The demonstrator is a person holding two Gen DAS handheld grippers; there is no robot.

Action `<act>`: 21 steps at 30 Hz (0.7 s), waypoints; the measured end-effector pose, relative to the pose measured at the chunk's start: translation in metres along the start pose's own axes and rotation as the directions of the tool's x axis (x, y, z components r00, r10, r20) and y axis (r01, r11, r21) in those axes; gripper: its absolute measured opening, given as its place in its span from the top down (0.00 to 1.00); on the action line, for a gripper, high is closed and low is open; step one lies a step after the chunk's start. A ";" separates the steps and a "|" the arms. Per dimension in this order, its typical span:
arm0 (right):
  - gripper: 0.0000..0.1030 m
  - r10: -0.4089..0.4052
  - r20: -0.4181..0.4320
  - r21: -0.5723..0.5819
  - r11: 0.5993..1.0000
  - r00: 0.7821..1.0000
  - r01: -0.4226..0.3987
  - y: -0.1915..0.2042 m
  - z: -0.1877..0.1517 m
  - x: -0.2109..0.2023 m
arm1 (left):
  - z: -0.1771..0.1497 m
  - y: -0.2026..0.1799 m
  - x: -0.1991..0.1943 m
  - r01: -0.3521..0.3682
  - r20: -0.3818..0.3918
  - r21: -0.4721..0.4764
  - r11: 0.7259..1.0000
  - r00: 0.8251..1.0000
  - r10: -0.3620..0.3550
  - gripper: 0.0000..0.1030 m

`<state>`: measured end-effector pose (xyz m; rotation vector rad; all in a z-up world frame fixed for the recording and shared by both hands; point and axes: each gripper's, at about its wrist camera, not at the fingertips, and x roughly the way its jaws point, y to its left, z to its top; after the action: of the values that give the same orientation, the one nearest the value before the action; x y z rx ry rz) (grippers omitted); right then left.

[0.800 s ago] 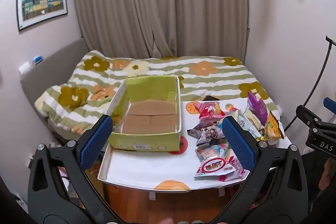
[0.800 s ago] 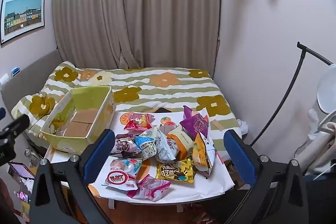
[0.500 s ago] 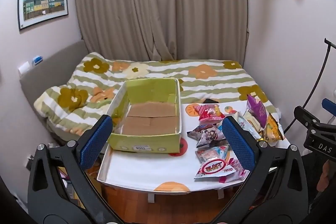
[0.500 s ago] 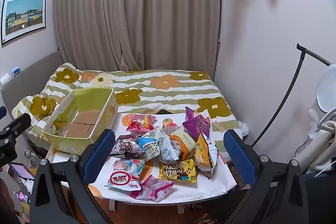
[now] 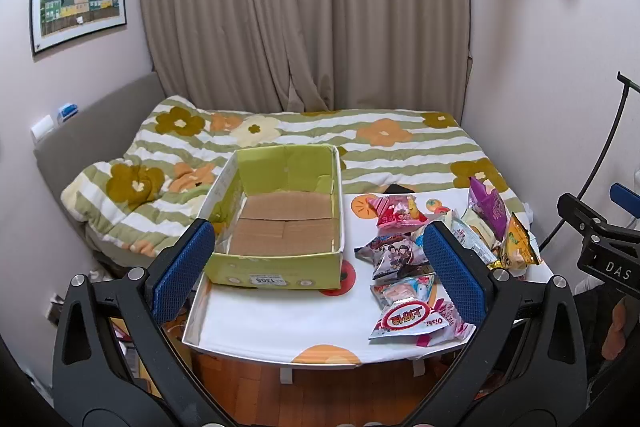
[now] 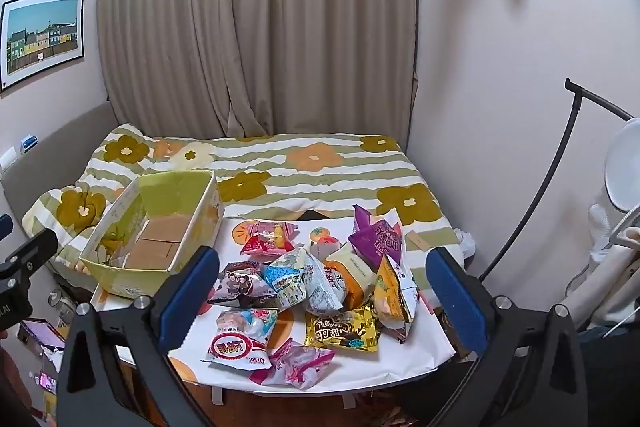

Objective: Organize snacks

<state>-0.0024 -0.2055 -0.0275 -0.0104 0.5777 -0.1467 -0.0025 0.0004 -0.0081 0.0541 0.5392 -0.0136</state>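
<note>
— Which way did the box [image 5: 280,223] lie?

— Its long axis ran away from the camera toward the bed [image 5: 304,143], short labelled end nearest. It sat on the left part of the counter [image 5: 280,323], open side up, yellow-green outside and in, with a plain brown cardboard floor and nothing in it.

— And the snacks?

— Heaped on the right part of the counter, apart from the box. A pink packet [image 6: 269,237] lay farthest back; a purple bag [image 6: 378,237] stood tilted, top corner up; a gold "Pillows" packet [image 6: 342,331] lay flat near the front edge, beside a red-and-white packet [image 6: 236,345] printed with Korean letters. The packets in the middle overlapped, so I could not say exactly how many there were.

— The fingers?

— Both pairs were spread wide, holding nothing. The left gripper [image 5: 320,267] hung above the counter's near edge, framing the box; the right gripper [image 6: 322,293] framed the heap — neither touched anything.
</note>
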 end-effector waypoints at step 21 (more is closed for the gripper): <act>0.00 0.019 0.001 0.003 1.000 1.000 -0.019 0.008 -0.003 0.005 | 0.003 0.004 0.001 -0.004 -0.010 0.000 1.000 1.000 0.004 0.00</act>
<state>0.0016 -0.1982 -0.0334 -0.0019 0.5768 -0.1295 0.0003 0.0040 -0.0060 0.0556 0.5492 -0.0098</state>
